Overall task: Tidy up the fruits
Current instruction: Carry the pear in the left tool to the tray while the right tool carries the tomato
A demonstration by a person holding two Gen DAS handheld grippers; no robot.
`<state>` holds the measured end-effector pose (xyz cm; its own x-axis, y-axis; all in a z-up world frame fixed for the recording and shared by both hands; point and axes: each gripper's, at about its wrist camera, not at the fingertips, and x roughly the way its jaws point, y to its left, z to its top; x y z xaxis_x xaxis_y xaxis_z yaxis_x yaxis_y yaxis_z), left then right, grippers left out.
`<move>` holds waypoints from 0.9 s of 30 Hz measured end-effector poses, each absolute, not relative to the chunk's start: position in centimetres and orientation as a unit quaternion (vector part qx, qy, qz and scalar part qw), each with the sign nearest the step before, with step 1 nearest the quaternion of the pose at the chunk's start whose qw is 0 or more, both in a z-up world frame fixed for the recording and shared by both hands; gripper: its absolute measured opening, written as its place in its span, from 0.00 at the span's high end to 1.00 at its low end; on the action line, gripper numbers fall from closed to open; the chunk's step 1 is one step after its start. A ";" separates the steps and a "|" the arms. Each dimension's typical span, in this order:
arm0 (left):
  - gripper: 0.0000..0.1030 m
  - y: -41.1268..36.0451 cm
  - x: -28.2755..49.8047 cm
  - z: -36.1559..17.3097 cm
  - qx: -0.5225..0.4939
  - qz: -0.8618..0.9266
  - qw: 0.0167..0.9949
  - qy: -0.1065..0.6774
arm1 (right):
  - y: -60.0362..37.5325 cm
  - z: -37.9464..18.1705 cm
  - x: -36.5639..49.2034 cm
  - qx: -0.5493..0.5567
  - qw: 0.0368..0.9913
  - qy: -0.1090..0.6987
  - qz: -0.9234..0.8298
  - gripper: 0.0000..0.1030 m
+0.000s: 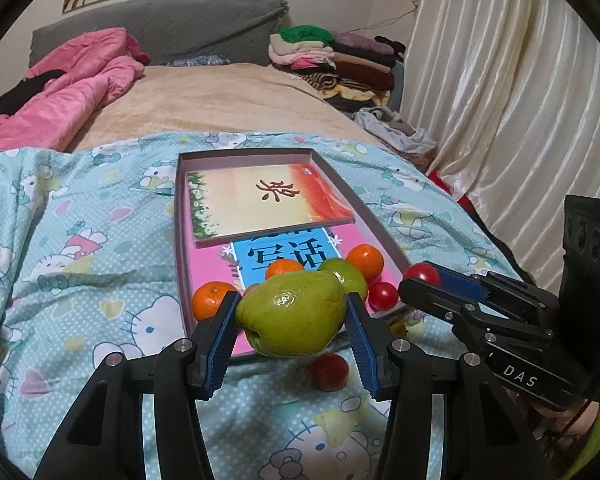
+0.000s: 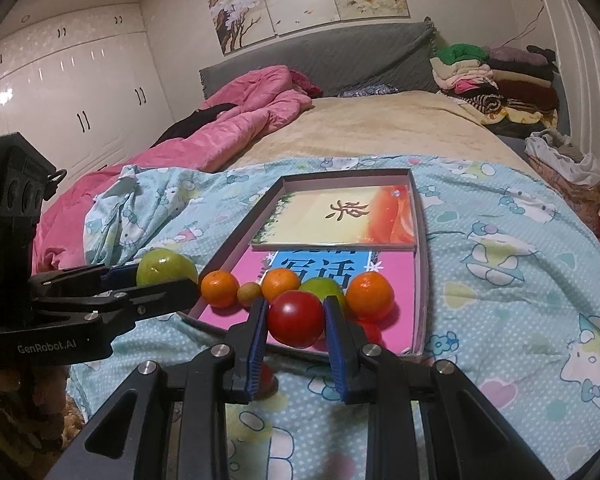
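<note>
A big green pear (image 1: 292,314) sits squeezed between the two blue pads of the left claw (image 1: 291,316), lying on its side just above the near edge of the box (image 1: 380,220). A round red tomato (image 2: 296,318) is pinched in the right claw (image 2: 296,320). Just past both claws, inside the box, lie three oranges (image 2: 370,295), a green fruit (image 1: 346,276) and another red tomato (image 1: 383,295). One more tomato (image 1: 329,372) lies on the blanket under the left claw.
</note>
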<state>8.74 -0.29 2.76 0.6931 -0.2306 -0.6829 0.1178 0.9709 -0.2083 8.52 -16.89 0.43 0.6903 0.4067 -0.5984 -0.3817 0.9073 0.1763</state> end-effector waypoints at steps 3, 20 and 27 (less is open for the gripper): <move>0.48 -0.2 9.0 2.7 -0.075 -0.092 0.917 0.380 | -17.1 0.6 8.7 0.018 0.922 0.326 0.209 0.73; 0.48 -0.5 10.6 1.5 -0.069 -0.086 0.914 0.391 | -18.7 0.7 10.0 0.017 0.932 0.318 0.176 0.73; 0.48 -0.9 11.2 0.6 -0.063 -0.085 0.910 0.400 | -19.1 0.5 10.4 0.014 0.933 0.320 0.164 0.73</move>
